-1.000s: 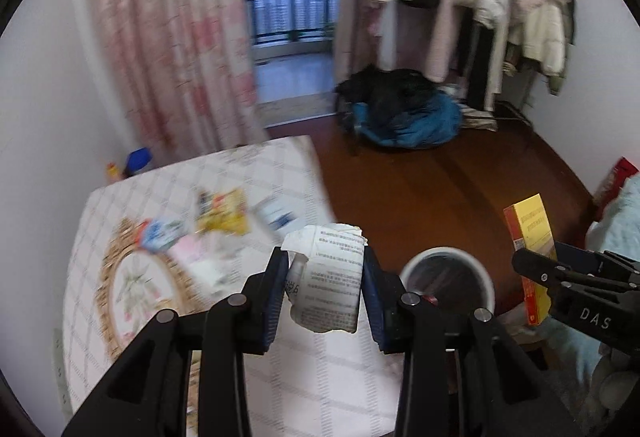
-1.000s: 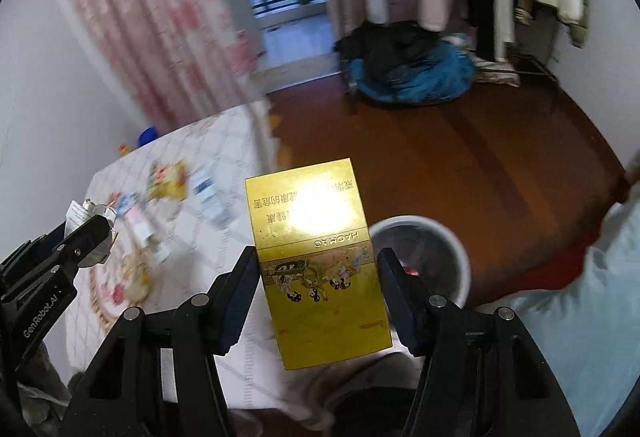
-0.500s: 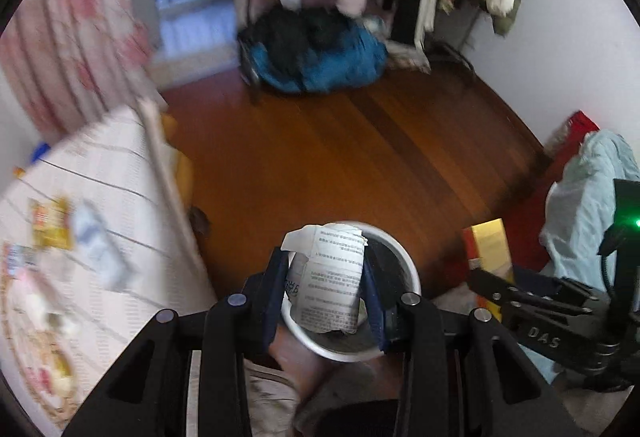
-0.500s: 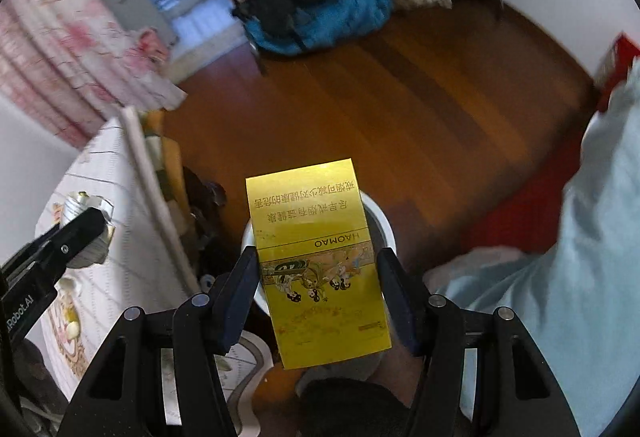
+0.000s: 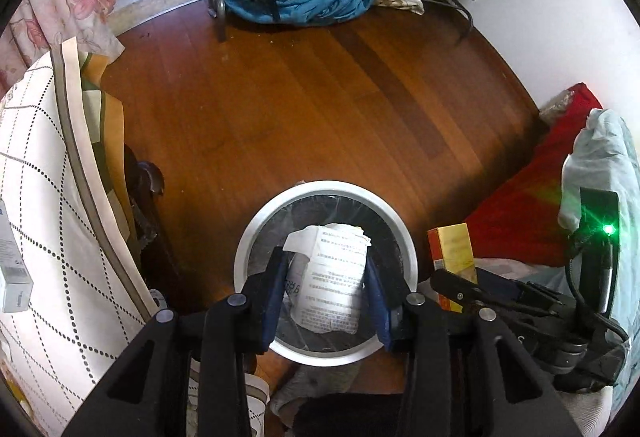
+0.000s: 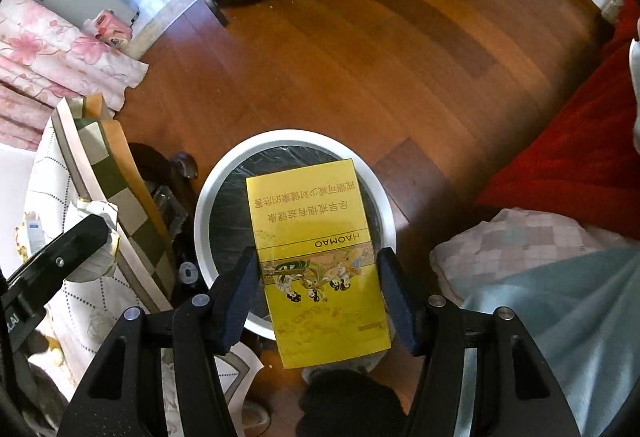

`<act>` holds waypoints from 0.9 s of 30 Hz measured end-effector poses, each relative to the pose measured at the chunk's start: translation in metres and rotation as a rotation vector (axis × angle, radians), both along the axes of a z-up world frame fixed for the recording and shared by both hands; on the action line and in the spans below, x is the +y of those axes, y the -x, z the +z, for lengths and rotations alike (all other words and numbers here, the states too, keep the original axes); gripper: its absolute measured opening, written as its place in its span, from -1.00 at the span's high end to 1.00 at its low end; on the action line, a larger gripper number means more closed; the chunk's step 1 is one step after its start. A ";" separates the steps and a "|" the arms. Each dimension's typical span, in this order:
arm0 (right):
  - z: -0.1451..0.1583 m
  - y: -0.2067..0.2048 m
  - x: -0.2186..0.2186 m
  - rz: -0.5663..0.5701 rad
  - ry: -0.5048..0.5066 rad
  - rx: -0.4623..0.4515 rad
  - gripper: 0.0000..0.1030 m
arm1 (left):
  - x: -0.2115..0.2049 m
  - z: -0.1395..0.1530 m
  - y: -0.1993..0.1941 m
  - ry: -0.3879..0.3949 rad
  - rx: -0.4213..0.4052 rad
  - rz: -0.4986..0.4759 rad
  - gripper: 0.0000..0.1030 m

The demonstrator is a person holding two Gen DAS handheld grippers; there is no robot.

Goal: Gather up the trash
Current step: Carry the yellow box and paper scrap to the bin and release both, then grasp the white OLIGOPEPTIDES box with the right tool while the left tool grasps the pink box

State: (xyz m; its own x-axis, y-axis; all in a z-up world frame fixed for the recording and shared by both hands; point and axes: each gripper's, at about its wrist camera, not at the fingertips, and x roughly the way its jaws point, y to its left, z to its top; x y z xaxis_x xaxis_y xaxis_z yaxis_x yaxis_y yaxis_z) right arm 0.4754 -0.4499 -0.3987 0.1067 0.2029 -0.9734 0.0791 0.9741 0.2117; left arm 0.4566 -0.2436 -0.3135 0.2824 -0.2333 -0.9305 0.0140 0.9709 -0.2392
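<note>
Two pieces of rubbish hang above the same white-rimmed bin [image 5: 326,193], one in each hand-held gripper. The left hand-held gripper [image 5: 326,279] is closed part-way onto a crumpled printed paper [image 5: 334,277], its blue pads pressing the paper's two sides so that the sheet stands upright directly over the bin's dark, liner-covered mouth. The right hand-held gripper [image 6: 318,273] is spread wider, because its load is broad: a flat yellow carton [image 6: 316,257] clamped by its long edges, face up to the camera. In the right wrist view the carton's far half lies over the bin opening [image 6: 294,141], while its near end reaches past the rim toward the person.

Both items appear to be held this way so that simply opening the jaws would let them fall in. The paper looks well centred; the carton, judging by its overhang, may need a slight push forward first, or it could catch the rim. The checked worktop [image 5: 40,205] stands just left of the bin, with at least one small white box [image 5: 12,269] lying on it, so collecting seems unfinished.
</note>
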 end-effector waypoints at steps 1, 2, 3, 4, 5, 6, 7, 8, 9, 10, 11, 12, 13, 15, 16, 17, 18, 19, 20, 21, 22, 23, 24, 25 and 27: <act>-0.003 -0.003 0.002 0.004 0.002 0.005 -0.20 | 0.001 -0.001 0.000 -0.002 0.009 0.005 0.23; -0.005 -0.004 0.002 0.007 0.001 0.009 -0.20 | 0.000 -0.004 -0.002 -0.005 0.018 0.016 0.20; -0.007 -0.006 0.002 0.010 -0.003 0.016 -0.20 | 0.000 -0.004 -0.002 -0.015 0.018 0.018 0.16; -0.009 -0.007 0.002 0.015 0.001 0.028 -0.20 | 0.000 -0.005 -0.001 -0.025 0.015 0.018 -0.03; -0.011 -0.008 0.003 0.016 0.008 0.034 -0.21 | 0.001 -0.005 0.001 -0.033 0.012 0.021 -0.26; -0.012 -0.008 0.005 0.020 0.014 0.036 -0.22 | 0.002 -0.003 0.002 -0.042 0.005 0.025 -0.36; -0.010 -0.009 0.005 0.021 0.021 0.037 -0.25 | 0.004 -0.001 0.002 -0.053 -0.001 0.026 -0.54; -0.009 -0.008 0.005 0.018 0.032 0.036 -0.50 | 0.005 0.000 0.003 -0.063 -0.003 0.026 -0.69; -0.007 -0.008 0.005 0.017 0.040 0.034 -0.75 | 0.006 0.001 0.005 -0.076 -0.006 0.026 -0.74; -0.004 -0.007 0.005 0.016 0.059 0.028 -0.82 | 0.006 0.003 0.007 -0.090 -0.009 0.027 -0.80; -0.002 -0.006 0.005 0.015 0.076 0.024 -0.85 | 0.007 0.003 0.007 -0.098 -0.010 0.027 -0.83; 0.002 -0.004 0.005 0.017 0.093 0.020 -0.86 | 0.008 0.005 0.009 -0.111 -0.014 0.029 -0.83; 0.005 -0.003 0.005 0.018 0.103 0.013 -0.86 | 0.009 0.006 0.010 -0.124 -0.020 0.030 -0.84; 0.013 0.001 0.005 0.019 0.126 0.001 -0.93 | 0.010 0.010 0.013 -0.144 -0.029 0.032 -0.85; 0.016 0.002 0.004 0.019 0.132 -0.003 -0.94 | 0.010 0.012 0.013 -0.151 -0.035 0.031 -0.85; 0.021 0.004 0.004 0.021 0.138 -0.010 -0.95 | 0.011 0.015 0.015 -0.159 -0.042 0.033 -0.87; 0.026 0.007 0.004 0.023 0.148 -0.016 -0.95 | 0.012 0.018 0.017 -0.165 -0.048 0.037 -0.88; 0.030 0.008 0.004 0.023 0.153 -0.019 -0.95 | 0.013 0.021 0.019 -0.166 -0.051 0.038 -0.88; 0.033 0.010 0.004 0.023 0.154 -0.021 -0.95 | 0.014 0.023 0.021 -0.167 -0.053 0.040 -0.89; 0.037 0.011 0.004 0.023 0.157 -0.024 -0.95 | 0.015 0.026 0.023 -0.171 -0.057 0.043 -0.89; 0.043 0.014 0.004 0.024 0.163 -0.030 -0.95 | 0.015 0.029 0.024 -0.176 -0.061 0.043 -0.89; 0.047 0.016 0.005 0.025 0.165 -0.034 -0.95 | 0.014 0.032 0.026 -0.181 -0.065 0.044 -0.89; 0.052 0.018 0.005 0.025 0.168 -0.039 -0.95 | 0.015 0.036 0.029 -0.183 -0.070 0.044 -0.89; 0.058 0.021 0.006 0.026 0.171 -0.047 -0.95 | 0.015 0.039 0.029 -0.185 -0.073 0.045 -0.89; 0.069 0.026 0.006 0.028 0.172 -0.059 -0.95 | 0.016 0.048 0.033 -0.184 -0.084 0.049 -0.89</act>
